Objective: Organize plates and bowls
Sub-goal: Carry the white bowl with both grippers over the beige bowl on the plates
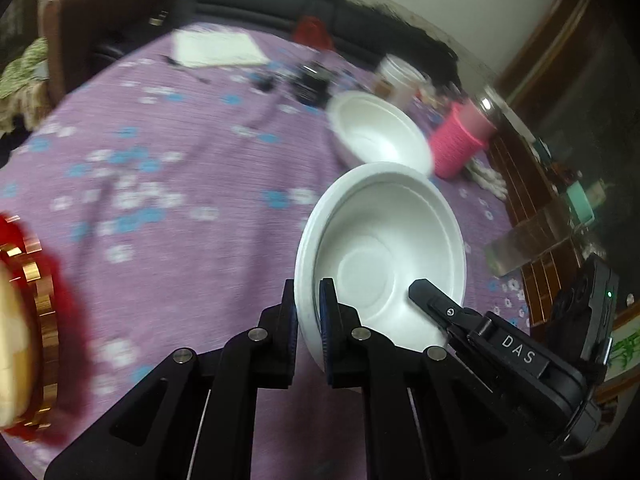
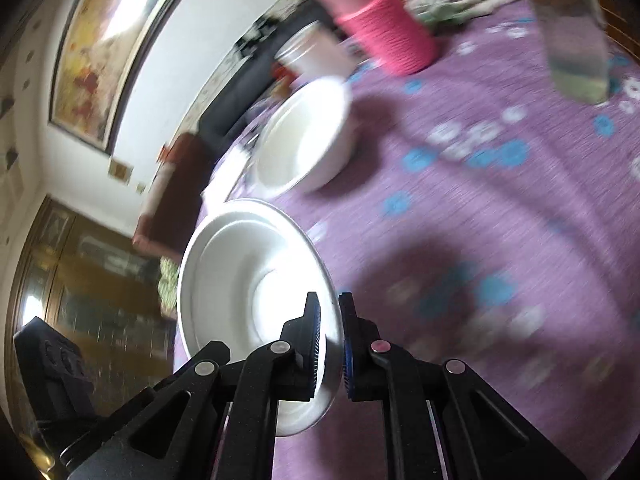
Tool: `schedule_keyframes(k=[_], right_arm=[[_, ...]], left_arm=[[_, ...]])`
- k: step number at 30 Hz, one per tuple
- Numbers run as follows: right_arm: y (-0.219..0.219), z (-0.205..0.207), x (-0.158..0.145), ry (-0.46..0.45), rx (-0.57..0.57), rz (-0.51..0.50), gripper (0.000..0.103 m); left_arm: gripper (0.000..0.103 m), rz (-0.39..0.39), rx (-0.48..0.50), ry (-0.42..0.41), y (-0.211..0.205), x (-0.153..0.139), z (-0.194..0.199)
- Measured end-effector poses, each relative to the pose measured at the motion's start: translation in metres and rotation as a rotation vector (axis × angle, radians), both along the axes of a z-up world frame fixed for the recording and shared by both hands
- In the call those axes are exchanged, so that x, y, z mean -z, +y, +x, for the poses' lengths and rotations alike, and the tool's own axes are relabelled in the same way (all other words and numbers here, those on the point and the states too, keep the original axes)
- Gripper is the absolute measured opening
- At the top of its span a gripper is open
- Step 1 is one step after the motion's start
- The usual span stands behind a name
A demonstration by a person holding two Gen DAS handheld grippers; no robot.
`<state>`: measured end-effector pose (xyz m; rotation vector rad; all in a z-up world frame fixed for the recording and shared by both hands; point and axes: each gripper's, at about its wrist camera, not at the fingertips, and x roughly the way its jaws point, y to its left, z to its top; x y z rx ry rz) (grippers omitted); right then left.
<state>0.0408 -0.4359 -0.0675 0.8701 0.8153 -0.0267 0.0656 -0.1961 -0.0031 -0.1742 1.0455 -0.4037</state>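
Gripped on opposite rim edges, the held bowl (image 1: 380,256) is carried above the purple floral tablecloth (image 1: 168,168), near side pinched by the left gripper (image 1: 309,312), far side by the right gripper (image 2: 329,334); both claws are clenched on the rim, one finger inside and one outside. In the left wrist view the right gripper's finger (image 1: 430,294) is seen reaching into the bowl. A second bowl (image 1: 380,132) sits on the cloth just beyond, apparently the stacking target. A pink knitted-sleeve cup (image 1: 460,140) stands just beside that bowl, a white jar (image 1: 400,76) behind it, a clear glass (image 2: 576,40) near the table edge. A white notepad (image 1: 218,46) and dark clutter lie farther back, a red-and-gold object (image 1: 36,304) at left. Strong motion blur is noted.

Risks judged: thin foam-like rim could be cracked or slipped if the two grips are pulled unevenly; the pink cup could be knocked during lowering; nesting could be missed if the bowl is tilted at release.
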Motion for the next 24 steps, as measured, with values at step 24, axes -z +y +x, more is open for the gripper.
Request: schedule_keyframes(k=[24], right_arm=[[0.299,0.023,-0.035,-0.038,-0.412,-0.161,0.009]], left_arm=[[0.008,-0.060,-0.361,-0.015,0.261,0.006,-0.032]])
